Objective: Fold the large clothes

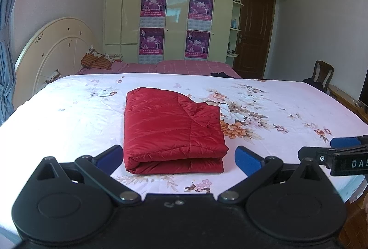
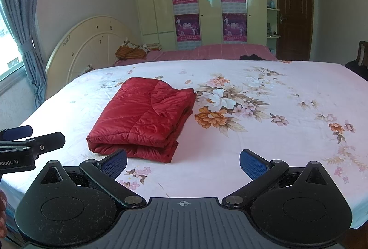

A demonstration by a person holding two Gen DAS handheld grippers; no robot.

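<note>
Jacket: red quilted jacket [image 1: 172, 129] folded, lying on the floral bedsheet [image 1: 276, 106].
Left gripper [image 1: 179, 158]: jaws wide, empty, near the jacket.
Right gripper [image 2: 183, 164]: jaws wide, empty.

Daylight from the window [image 2: 9, 51] on my left, bedsheet [image 1: 69, 124] washed out near it, glossy wardrobe [image 1: 174, 10] glaring, fisheye bending my edges, dark corners, soft shadows, distant room slightly blurred
</note>
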